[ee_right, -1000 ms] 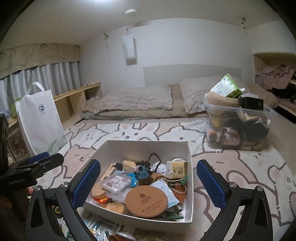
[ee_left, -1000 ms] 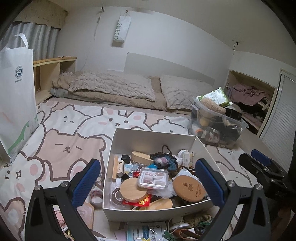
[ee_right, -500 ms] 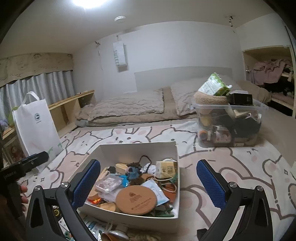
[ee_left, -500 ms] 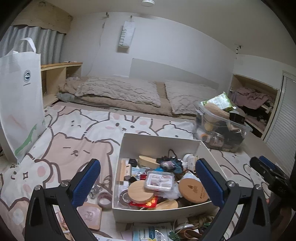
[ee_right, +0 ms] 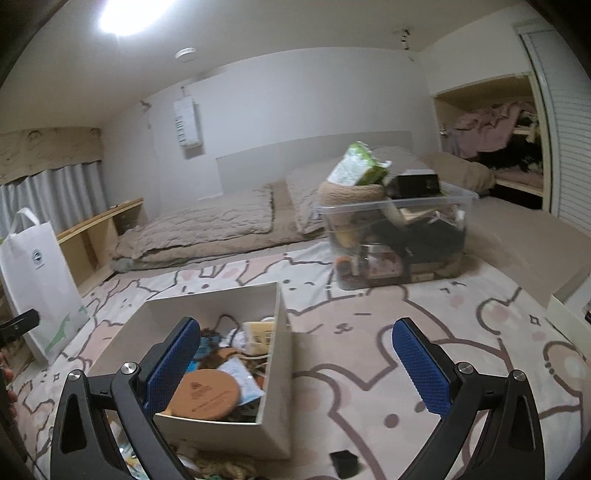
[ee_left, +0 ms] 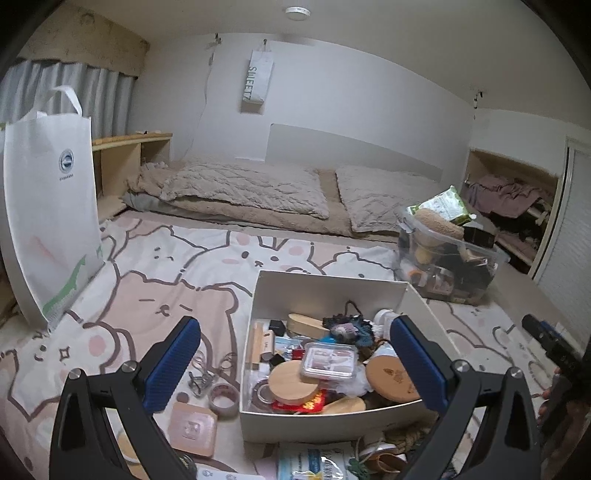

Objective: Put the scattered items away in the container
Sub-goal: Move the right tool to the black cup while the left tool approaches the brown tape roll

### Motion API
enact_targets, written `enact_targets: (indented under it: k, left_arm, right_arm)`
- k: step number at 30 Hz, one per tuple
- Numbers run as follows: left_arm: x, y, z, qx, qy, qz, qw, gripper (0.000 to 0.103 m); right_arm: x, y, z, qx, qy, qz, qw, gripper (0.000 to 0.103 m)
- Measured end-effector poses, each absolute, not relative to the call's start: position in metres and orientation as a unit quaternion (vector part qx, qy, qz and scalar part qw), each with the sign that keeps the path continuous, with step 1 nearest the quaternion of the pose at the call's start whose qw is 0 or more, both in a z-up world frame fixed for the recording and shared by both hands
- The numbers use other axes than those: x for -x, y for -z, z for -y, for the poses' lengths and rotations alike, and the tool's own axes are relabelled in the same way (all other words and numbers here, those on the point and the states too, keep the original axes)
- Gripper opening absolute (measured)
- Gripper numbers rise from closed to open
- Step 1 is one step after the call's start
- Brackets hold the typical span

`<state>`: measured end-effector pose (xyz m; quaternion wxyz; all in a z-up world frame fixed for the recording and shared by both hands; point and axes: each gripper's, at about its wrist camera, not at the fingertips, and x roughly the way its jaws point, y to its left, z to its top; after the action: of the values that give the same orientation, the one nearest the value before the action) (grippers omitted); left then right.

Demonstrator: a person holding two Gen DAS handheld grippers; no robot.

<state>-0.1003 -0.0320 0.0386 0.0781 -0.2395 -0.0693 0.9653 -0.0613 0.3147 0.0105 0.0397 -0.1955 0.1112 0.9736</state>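
In the left wrist view, the left gripper (ee_left: pixel 295 363) is held with its fingers spread wide and empty above the white box (ee_left: pixel 328 288), which is seen crowded with small items on the cartoon-print blanket (ee_left: pixel 155 280). A tape roll (ee_left: pixel 222 395) and a square coaster (ee_left: pixel 192 428) are seen just beside the box.

In the right wrist view, the right gripper (ee_right: pixel 297 363) is likewise spread and empty; the box (ee_right: pixel 279 384) is seen at lower left, and a small black item (ee_right: pixel 344 463) lies near its corner.

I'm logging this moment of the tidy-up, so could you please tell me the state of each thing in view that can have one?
left tool: open, holding nothing.
right tool: open, holding nothing.
white box: open, no lid, partly filled with small items.
clear plastic bin: lidless, piled above its rim.
white tote bag: upright on the blanket.
tape roll: flat on the blanket, outside the box.
sliding closet door: open.
ceiling light: on.
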Motion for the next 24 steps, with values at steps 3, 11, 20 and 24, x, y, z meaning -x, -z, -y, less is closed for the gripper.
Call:
enact_targets:
  k: [3,11,20,24]
  left_arm:
    - [0.097,-0.035,0.033,0.241,-0.965,0.075,0.078,0.103]
    - [0.087,-0.006,0.049,0.263,-0.961,0.078,0.039,0.103]
    - [0.071,0.022,0.086,0.289,-0.952,0.097,-0.011,0.103]
    - [0.063,0.024,0.099,0.284,-0.953,0.107,-0.027,0.103]
  right_arm:
    - [0.059,-0.005,-0.325,0.193,-0.973,-0.117,0.052,0.103]
    - [0.055,0.015,-0.343,0.211,-0.966,-0.131,0.066,0.103]
    - [0.054,0.036,-0.353,0.235,-0.958,-0.143,0.08,0.103]
    - [0.055,0.046,-0.352,0.25,-0.954,-0.145,0.081,0.103]
